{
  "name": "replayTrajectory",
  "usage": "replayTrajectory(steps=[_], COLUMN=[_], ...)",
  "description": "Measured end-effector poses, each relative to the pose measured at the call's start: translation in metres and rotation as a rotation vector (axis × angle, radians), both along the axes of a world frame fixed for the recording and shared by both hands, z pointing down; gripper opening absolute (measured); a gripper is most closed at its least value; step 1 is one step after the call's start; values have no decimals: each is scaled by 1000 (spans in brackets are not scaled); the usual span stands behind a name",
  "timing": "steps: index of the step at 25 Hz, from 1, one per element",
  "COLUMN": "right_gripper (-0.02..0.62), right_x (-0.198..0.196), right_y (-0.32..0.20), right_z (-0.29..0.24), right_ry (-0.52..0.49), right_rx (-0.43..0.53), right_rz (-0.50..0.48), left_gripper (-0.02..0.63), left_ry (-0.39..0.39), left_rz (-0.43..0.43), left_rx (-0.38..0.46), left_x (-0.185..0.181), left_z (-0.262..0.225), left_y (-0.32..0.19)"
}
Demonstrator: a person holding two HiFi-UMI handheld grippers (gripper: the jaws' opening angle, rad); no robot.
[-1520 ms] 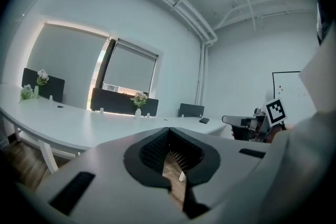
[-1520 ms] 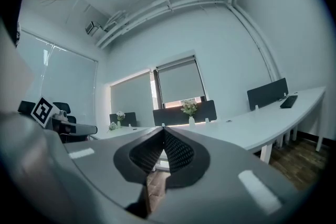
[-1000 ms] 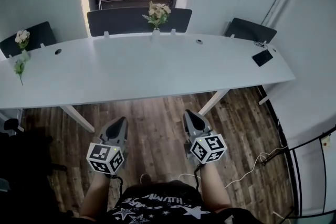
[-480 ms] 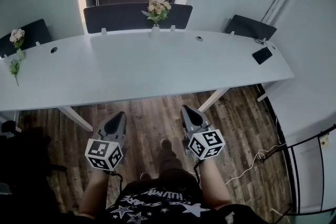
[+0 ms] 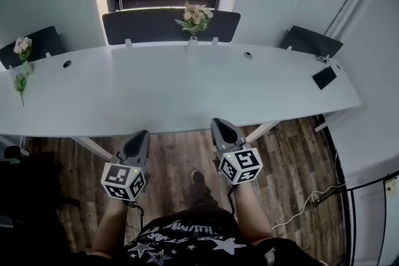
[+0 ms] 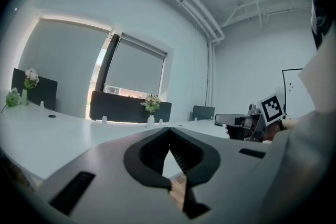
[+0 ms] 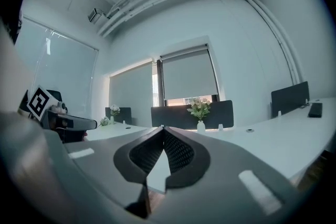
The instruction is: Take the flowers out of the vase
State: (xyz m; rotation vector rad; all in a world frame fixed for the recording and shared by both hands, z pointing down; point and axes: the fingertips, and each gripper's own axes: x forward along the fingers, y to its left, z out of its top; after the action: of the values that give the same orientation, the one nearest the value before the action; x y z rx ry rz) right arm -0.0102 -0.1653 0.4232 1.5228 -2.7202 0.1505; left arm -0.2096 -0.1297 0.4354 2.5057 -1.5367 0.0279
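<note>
Flowers (image 5: 195, 14): pale pink and cream blooms with green leaves, upright in a small white vase (image 5: 192, 42). All the stems are in the vase. It stands at the far edge of the long white table (image 5: 187, 96), about mid-length, just in front of a dark divider panel (image 5: 149, 27). The same bouquet shows in the left gripper view (image 6: 152, 102) and the right gripper view (image 7: 199, 107), with the narrow white vase neck below the leaves (image 7: 201, 126).

A second bunch (image 5: 23, 45) stands at the table's far left end, pale blooms, upright. What holds it is too small to tell. A green sprig (image 5: 20, 81) is just beside it, nearer the table's edge. Whether it lies flat or stands in something cannot be told.

A black flat device (image 5: 325, 77) lies near the table's right end, well apart from both bunches.

Left gripper (image 5: 138, 137): fingers closed tip to tip, nothing between them, as its own view confirms (image 6: 168, 128). It is held low over the wooden floor (image 5: 174, 159), just short of the table's near edge.

Right gripper (image 5: 223, 129): fingers likewise pressed together and empty (image 7: 163, 127). It hangs at the table's near edge, beside the left one with a gap between them.

Both grippers point toward the table. The whole depth of the tabletop lies between them and the vase.
</note>
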Motion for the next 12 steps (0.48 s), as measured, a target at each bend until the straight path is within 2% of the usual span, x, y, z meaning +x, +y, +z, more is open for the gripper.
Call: replayTrajectory(steps=[12], right_gripper=[3], right_x=[31], right_y=[-124], right_z=[-5], right_ry=[-47], right_rx=[-11], right_rz=[-40], left_gripper=[9], left_ry=[-34], left_rz=[-51], left_rx=[-19], left_x=[35], left_z=[0], left_y=[-106])
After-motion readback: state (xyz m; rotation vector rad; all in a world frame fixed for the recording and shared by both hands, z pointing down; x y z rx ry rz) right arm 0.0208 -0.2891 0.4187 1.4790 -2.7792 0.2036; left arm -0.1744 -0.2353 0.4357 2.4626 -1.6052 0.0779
